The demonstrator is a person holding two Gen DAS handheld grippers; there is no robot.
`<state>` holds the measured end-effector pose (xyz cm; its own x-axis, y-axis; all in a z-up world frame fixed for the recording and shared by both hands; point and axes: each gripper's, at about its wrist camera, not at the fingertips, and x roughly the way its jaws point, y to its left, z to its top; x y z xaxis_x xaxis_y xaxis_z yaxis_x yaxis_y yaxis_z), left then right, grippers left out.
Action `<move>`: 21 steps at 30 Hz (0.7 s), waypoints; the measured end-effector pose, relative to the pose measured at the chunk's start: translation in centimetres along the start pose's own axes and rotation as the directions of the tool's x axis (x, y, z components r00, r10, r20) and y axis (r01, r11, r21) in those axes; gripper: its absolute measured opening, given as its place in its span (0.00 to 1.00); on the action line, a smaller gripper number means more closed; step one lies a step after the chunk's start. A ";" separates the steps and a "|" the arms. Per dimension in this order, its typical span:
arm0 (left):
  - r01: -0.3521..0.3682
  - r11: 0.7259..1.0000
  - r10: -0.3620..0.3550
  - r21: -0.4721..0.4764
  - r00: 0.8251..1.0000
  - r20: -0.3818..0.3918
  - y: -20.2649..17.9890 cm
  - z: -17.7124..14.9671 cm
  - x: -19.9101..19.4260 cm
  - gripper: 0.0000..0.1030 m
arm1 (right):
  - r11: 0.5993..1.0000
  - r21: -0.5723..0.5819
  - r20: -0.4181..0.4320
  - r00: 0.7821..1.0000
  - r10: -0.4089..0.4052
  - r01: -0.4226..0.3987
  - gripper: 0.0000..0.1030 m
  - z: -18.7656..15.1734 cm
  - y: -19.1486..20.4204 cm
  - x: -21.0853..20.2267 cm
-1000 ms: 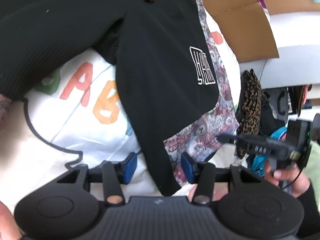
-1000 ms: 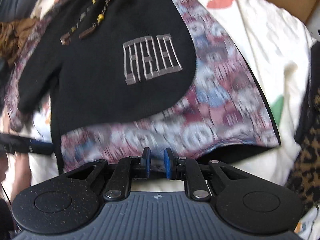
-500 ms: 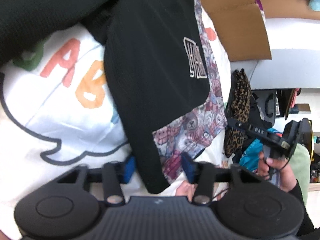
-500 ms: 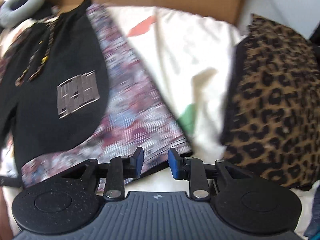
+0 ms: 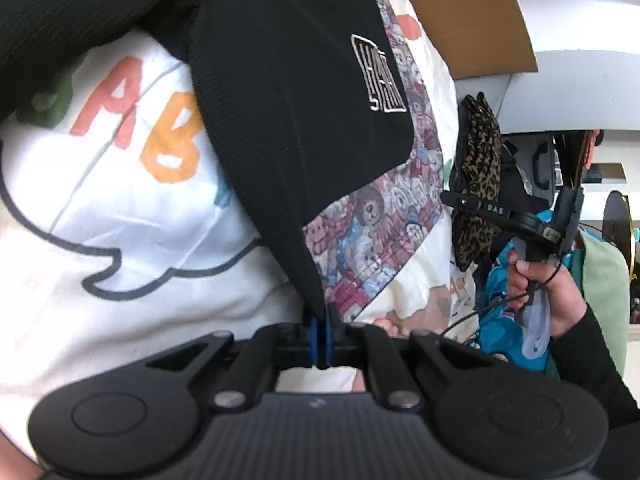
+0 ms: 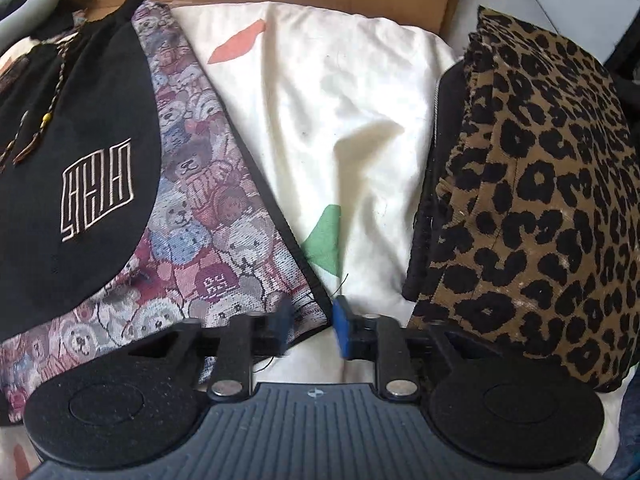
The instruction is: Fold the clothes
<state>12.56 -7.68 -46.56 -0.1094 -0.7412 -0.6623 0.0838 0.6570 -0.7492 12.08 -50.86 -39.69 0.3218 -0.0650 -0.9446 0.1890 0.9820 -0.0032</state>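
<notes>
On the left of the left wrist view the white bedsheet (image 5: pixel 132 208) carries big printed letters, a coral "A" (image 5: pixel 110 104) and an orange "B" (image 5: pixel 172 140), above a dark wavy outline. To their right lies the black ribbed garment (image 5: pixel 288 92), a pair of shorts by the look of it, with a beaded drawcord (image 6: pixel 48 116) and an embroidered cream logo (image 5: pixel 382 78) of blocky boxed strokes that cannot be read as letters. Under it spreads the teddy-bear print fabric (image 5: pixel 376 224); one bear's red jumper in the right wrist view bears small white characters, too small to read.

The left tool (image 5: pixel 320 338) has its blue pads (image 5: pixel 313 338) pressed together on the near corner of the black ribbed garment, the cloth rising tight out of the pinch.

Further right in that view a hand (image 5: pixel 548 292) holds the right tool's handle, whose black bar shows the white letters "DAS" (image 5: pixel 495 209). Behind it hangs the leopard-print garment (image 5: pixel 478 184).

In the right wrist view the right tool (image 6: pixel 310 328) has its fingers apart, a moderate gap between the blue pads (image 6: pixel 342 330). It straddles the dark-bound corner of the teddy-bear print fabric: the left pad sits over the cloth and is blurred, the right pad lies just off the edge over the bedsheet. Nothing is clamped. The leopard-print garment lies folded at far right, apart from the tool.
</notes>
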 end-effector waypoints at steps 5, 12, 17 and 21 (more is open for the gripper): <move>-0.029 0.999 0.030 -0.037 0.999 0.030 0.4 0.4 0.9 0.17 | 1.000 -0.016 0.004 1.000 0.004 -0.004 0.05 -0.2 0.1 -0.5; 0.019 1.000 -0.019 0.000 1.000 0.015 -0.5 0.9 1.3 0.03 | 0.998 -0.054 0.050 0.998 -0.039 0.042 0.02 -0.6 0.7 -2.6; 0.058 0.998 -0.058 0.015 0.998 0.006 -1.7 1.1 1.0 0.02 | 0.997 -0.037 0.070 0.995 -0.070 0.073 0.00 -0.4 0.4 -3.4; 0.087 0.996 -0.087 0.012 0.996 0.003 -2.1 1.0 0.7 0.02 | 0.996 -0.031 0.074 0.994 -0.079 0.081 0.00 -0.6 0.2 -4.0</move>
<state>13.30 -9.70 -45.48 -0.1131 -0.7961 -0.5944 0.0862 0.5882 -0.8041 10.28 -50.26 -36.15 0.3738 -0.1553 -0.9144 0.1860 0.9784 -0.0902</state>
